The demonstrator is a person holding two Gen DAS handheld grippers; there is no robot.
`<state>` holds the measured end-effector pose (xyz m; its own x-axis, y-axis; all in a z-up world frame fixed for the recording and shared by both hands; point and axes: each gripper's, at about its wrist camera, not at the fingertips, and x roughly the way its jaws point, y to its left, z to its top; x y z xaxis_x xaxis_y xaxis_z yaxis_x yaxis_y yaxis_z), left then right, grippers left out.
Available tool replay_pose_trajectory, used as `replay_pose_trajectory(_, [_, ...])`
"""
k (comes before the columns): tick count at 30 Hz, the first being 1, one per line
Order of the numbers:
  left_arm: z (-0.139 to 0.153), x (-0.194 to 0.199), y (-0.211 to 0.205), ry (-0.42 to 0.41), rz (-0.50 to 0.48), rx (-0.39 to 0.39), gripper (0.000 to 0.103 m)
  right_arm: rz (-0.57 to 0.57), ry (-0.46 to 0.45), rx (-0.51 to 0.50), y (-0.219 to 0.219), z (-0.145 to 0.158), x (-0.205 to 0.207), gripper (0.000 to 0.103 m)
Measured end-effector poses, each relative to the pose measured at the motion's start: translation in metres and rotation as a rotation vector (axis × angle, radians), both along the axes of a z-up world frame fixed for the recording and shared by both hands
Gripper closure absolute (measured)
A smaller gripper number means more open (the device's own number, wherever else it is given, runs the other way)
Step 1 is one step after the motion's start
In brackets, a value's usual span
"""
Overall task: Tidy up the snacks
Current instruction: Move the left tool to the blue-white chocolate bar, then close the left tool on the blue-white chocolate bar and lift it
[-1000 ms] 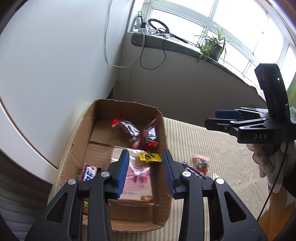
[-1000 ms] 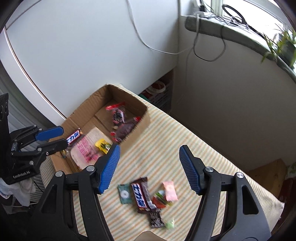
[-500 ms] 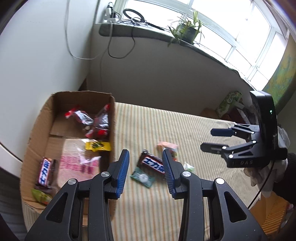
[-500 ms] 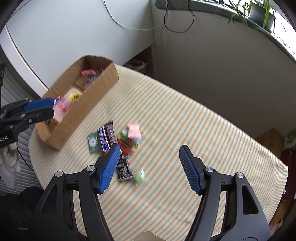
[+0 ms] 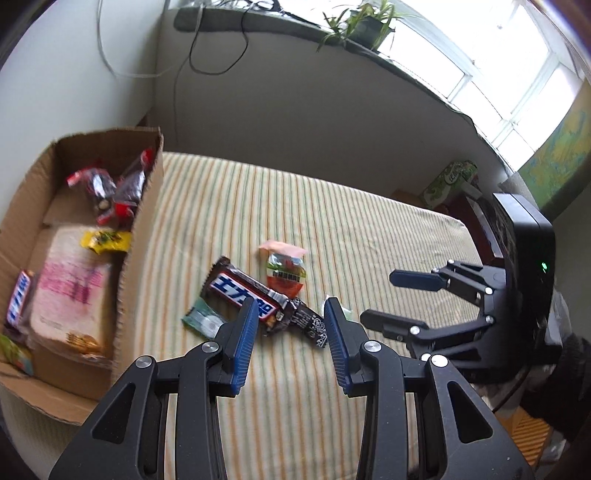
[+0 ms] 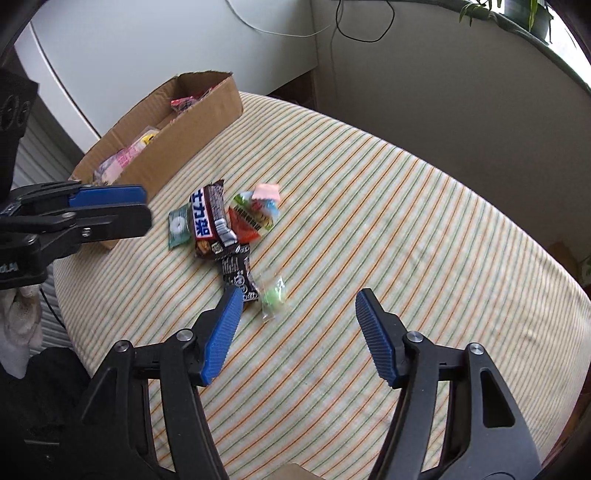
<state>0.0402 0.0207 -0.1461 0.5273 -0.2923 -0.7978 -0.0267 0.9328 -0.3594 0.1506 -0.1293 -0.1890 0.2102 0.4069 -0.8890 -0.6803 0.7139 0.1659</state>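
Observation:
A pile of loose snacks lies on the striped tablecloth [image 5: 369,221]: a Snickers bar [image 5: 242,291] [image 6: 205,218], a dark wrapped bar [image 5: 306,325] [image 6: 240,273], a small green packet [image 5: 203,321] [image 6: 179,225], an orange-green jelly pack [image 5: 286,273] [image 6: 255,218] and a clear bag of green candy [image 6: 275,295]. A cardboard box [image 5: 140,236] [image 6: 192,136] at the left holds several snacks. My left gripper [image 5: 290,325] is open and empty just above the pile. My right gripper [image 6: 297,314] is open and empty, near the green candy bag.
The right gripper [image 5: 406,299] shows at the right of the left wrist view; the left gripper [image 6: 110,206] shows at the left of the right wrist view, beside the box. A windowsill with a plant [image 5: 369,26] and cables runs behind the table.
My left gripper has swung right, from over the box to over the snack pile. My right gripper has pulled back and come lower toward the pile. Both stay open.

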Motion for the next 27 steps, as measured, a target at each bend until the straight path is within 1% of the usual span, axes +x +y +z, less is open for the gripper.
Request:
replay_pose_trajectory(2, [-0.009,0.001,-0.003,0.020,0.026,-0.015,0.068,0.012,0.004,0.005,-0.001,-0.005,-0.002,0.044])
replay_pose_trajectory(5, [-0.018,0.004,-0.004,0.046,0.063,-0.027,0.068,0.022,0.006,0.016,-0.003,-0.011,-0.002,0.045])
replay_pose_trajectory(6, [-0.021,0.006,-0.003,0.058,0.079,-0.038,0.068,0.025,0.006,0.020,-0.002,-0.012,-0.001,0.048])
replay_pose_trajectory(8, [-0.026,0.009,-0.001,0.079,0.117,-0.025,0.068,0.034,0.006,0.029,-0.002,-0.015,0.000,0.051])
replay_pose_trajectory(10, [-0.028,0.011,0.002,0.076,0.148,-0.027,0.068,0.045,-0.001,0.020,-0.001,-0.018,0.000,0.052])
replay_pose_trajectory(11, [-0.029,0.013,0.002,0.072,0.157,-0.016,0.068,0.054,-0.008,0.010,0.001,-0.020,0.000,0.052])
replay_pose_trajectory(14, [-0.031,0.018,-0.001,0.073,0.163,0.018,0.068,0.067,0.005,0.017,0.006,-0.026,0.001,0.052])
replay_pose_trajectory(17, [-0.035,0.022,-0.005,0.080,0.162,0.018,0.068,0.072,-0.001,0.015,0.009,-0.028,0.000,0.061])
replay_pose_trajectory(23, [-0.037,0.034,-0.009,0.073,0.162,0.040,0.068,0.077,-0.007,0.017,0.015,-0.031,0.001,0.061])
replay_pose_trajectory(25, [-0.038,0.029,-0.005,0.075,0.187,0.052,0.068,0.083,-0.014,0.012,0.016,-0.031,-0.001,0.061])
replay_pose_trajectory(27, [-0.043,0.022,-0.002,0.093,0.185,0.040,0.068,0.090,-0.021,0.007,0.018,-0.031,-0.003,0.061])
